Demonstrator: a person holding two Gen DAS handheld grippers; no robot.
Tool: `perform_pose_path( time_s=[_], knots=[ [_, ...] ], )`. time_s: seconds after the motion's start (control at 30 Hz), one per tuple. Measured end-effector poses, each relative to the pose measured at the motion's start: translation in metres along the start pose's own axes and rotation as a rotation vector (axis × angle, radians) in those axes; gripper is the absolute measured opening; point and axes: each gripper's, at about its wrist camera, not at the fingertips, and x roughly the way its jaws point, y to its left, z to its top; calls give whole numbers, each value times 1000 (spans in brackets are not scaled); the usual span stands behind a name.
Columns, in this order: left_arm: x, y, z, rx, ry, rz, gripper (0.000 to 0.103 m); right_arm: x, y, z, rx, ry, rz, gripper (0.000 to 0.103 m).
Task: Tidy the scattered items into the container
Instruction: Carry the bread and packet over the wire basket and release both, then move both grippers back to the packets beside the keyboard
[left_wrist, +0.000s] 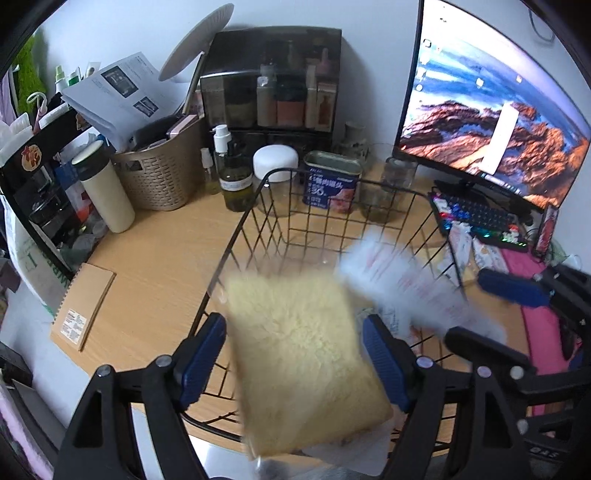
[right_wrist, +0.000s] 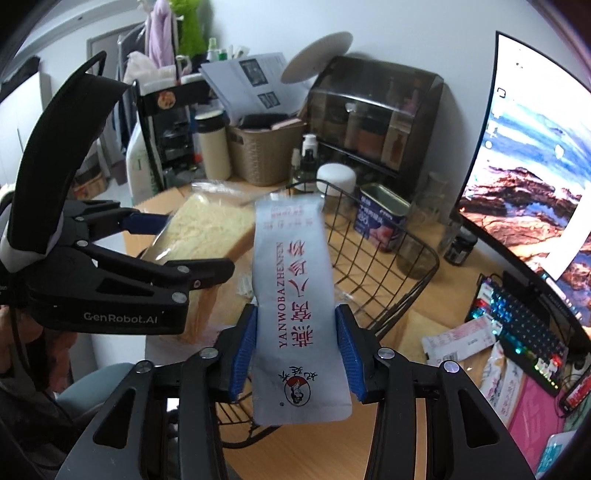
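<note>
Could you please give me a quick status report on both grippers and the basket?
Left gripper shut on bagged bread. Right gripper shut on white sachet. Both above wire basket. Nothing in the way.

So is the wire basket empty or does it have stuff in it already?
Looks empty: through the wire basket only bare desk shows. The bread hides its near part.

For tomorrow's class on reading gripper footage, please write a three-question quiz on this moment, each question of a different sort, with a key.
1. True or false: the left hand-held gripper is empty.
2. The right hand-held gripper holds: A) a tin B) a white sachet C) a notebook.
3. Fill in: both held items are over the wire ____.

Key:
1. False; the bagged bread sits between its fingers.
2. B.
3. basket.
</note>
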Motion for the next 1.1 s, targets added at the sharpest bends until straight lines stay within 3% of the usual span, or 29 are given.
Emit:
perform_pose_path(
  time_s=[0.1, 0.57, 1.1],
  knots=[
    [-2, -2, 0, 3, -3, 9, 80, -4, -3, 1, 8, -12, -6, 56],
    [-21, -40, 8, 62, -50, -16, 80, -44, -31, -13, 79, -71, -50, 56],
    [-13, -159, 13, 217, -50, -118, 80, -125, -127, -85, 249, -101, -226, 56]
  ],
)
